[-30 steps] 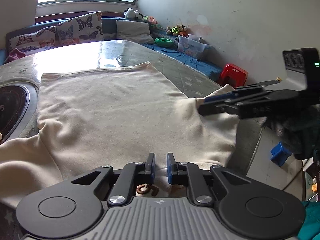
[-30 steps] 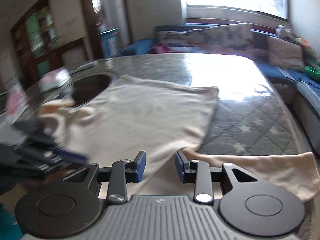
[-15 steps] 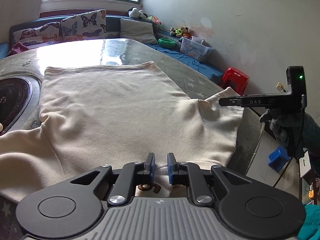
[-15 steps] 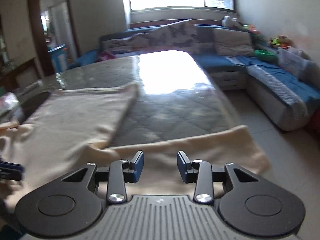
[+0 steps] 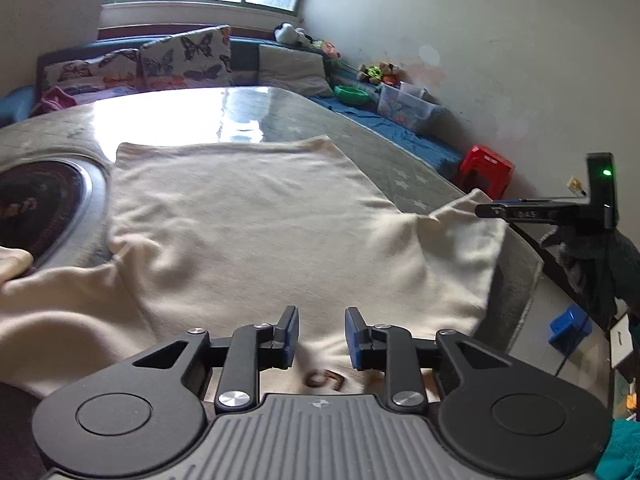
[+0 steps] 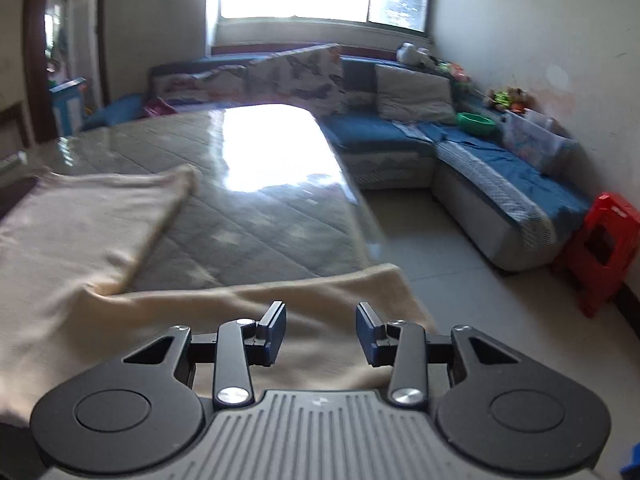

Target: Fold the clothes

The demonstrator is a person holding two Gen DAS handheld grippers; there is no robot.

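Both tools, left (image 5: 322, 336) and right (image 6: 321, 334), tilt down over the shirt (image 5: 256, 232), jaws parting.

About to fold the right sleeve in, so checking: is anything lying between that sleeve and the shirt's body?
Nothing visible does. The right sleeve lies flat under the open right gripper, and the cream shirt body beside it is bare cloth on the table.

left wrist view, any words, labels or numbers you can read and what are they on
"DAS", faint, on the bar of the right tool.
A brown mark like "G" or "5" on the cream garment near its neckline; too unclear to read.
Print on the storage box by the wall: too small to read.
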